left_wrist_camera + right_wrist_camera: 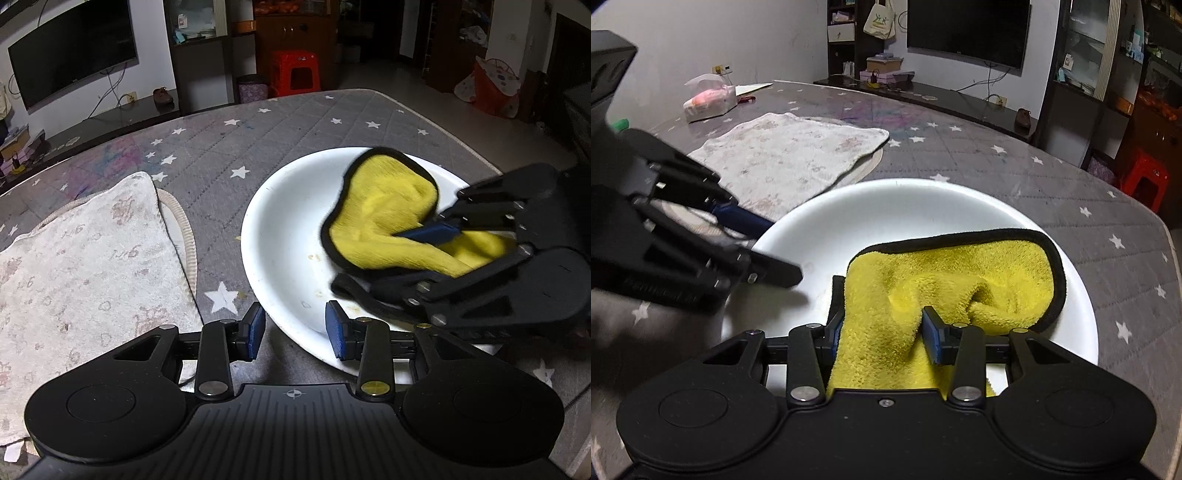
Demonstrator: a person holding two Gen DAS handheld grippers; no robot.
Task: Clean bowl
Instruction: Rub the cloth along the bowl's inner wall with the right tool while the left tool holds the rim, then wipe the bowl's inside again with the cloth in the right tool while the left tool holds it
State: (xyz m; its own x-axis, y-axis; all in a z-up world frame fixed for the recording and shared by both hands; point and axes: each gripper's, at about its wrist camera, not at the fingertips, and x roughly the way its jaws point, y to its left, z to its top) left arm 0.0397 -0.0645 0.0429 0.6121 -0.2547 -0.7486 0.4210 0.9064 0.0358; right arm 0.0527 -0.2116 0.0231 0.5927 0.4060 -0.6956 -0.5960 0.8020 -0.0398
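Two grippers work at one white bowl [280,236] that sits on a grey star-printed quilted table cover [295,125]. Left of the bowl on the same cover lies a pale, faintly patterned towel [85,266], spread flat over a round mat whose edge peeks out. Inside the bowl, a yellow microfibre cloth [960,273] with black edging rests bunched against the bottom, near small brownish specks on the white surface. The right gripper [882,332] has its blue-padded jaws pressed in on a fold of this cloth, holding it down in the bowl. The left gripper [295,328] straddles the bowl's near rim, one blue pad outside and one inside; the jaws look partly open, though whether they pinch the rim is hard to tell.
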